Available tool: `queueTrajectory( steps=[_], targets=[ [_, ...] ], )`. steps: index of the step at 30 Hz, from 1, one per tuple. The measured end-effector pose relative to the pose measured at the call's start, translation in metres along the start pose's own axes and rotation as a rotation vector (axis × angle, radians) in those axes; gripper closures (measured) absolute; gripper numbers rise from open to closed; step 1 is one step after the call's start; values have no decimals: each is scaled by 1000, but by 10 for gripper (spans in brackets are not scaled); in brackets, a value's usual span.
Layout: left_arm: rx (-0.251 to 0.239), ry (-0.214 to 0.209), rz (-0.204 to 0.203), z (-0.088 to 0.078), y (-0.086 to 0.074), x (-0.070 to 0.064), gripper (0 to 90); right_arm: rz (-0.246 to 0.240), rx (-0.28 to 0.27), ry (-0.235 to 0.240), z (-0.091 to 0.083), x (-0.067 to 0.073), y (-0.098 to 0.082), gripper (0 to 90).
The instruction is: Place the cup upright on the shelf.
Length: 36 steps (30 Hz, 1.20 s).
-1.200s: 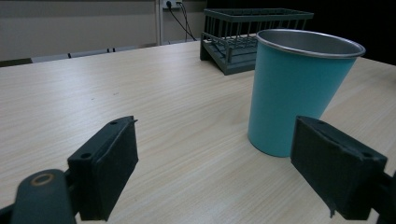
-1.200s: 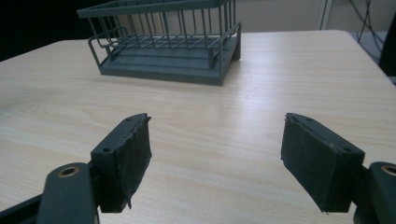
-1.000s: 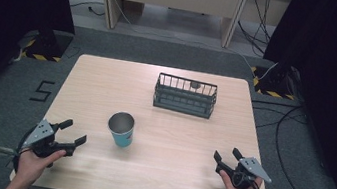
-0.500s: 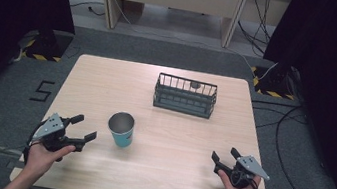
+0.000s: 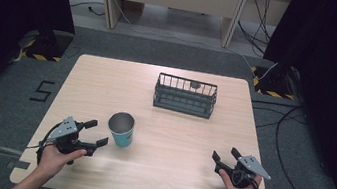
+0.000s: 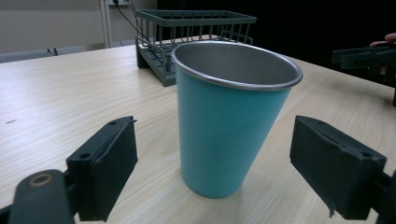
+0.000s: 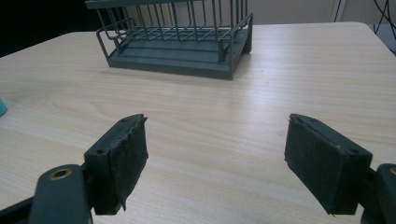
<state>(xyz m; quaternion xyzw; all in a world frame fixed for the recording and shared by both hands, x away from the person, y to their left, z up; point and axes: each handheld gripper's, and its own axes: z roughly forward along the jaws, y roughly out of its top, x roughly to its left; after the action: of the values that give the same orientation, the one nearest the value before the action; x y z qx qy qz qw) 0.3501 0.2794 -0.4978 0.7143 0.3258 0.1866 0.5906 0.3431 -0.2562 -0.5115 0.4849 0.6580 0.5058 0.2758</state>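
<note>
Left gripper [image 5: 96, 133] jaws wide, nothing clamped; they point at the teal metal cup [image 5: 122, 129] from its left and stop just short of it. In the left gripper view the cup [image 6: 231, 119] stands upright between and just beyond the two pads [image 6: 108, 169], touching neither. Right gripper [image 5: 226, 156] jaws also at full spread, having just opened further, with only bare wood between them in the right gripper view [image 7: 215, 158].

Cup position: near the front edge of the table [image 5: 108, 75], left of centre, upright, empty as far as the inside shows. Wire dish rack [image 5: 185, 95] sits toward the back edge, right of centre, well apart from the cup; a small dark object lies inside it at the back, too small to identify.

Progress, judged: very early. The approach to the cup is nearly complete; no grip made, cup not lifted. Remaining, as I read it: close on the cup, lift it, and probably carry it toward the rack, though the destination is a guess.

Pose: left hand [image 5: 59, 154] low at the front left corner, forearm entering from the bottom edge, gripper held roughly level and angled toward the cup. Right hand [image 5: 238, 188] rests near the front right corner, gripper level, aimed toward the rack, taking no part.
</note>
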Motion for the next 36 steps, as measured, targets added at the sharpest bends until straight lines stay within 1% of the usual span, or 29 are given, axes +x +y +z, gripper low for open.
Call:
queueTrajectory(
  steps=[5,12,15,18,22,36],
  targets=[
    [21,-13,10,13,-1,-3,142,4,-3,0,0,-1,0,221],
    [31,-21,16,25,-1,-5,143,1,2,-1,0,0,0,221],
    [36,-26,30,32,0,-7,143,4,-1,-1,0,-1,0,221],
    [37,-30,36,35,1,-8,143,3,0,-2,1,-1,0,221],
    [38,-39,32,41,2,-9,143,3,1,-1,1,-1,0,221],
    [50,-37,37,59,3,-8,138,0,8,3,1,-1,0,220]
  ],
)
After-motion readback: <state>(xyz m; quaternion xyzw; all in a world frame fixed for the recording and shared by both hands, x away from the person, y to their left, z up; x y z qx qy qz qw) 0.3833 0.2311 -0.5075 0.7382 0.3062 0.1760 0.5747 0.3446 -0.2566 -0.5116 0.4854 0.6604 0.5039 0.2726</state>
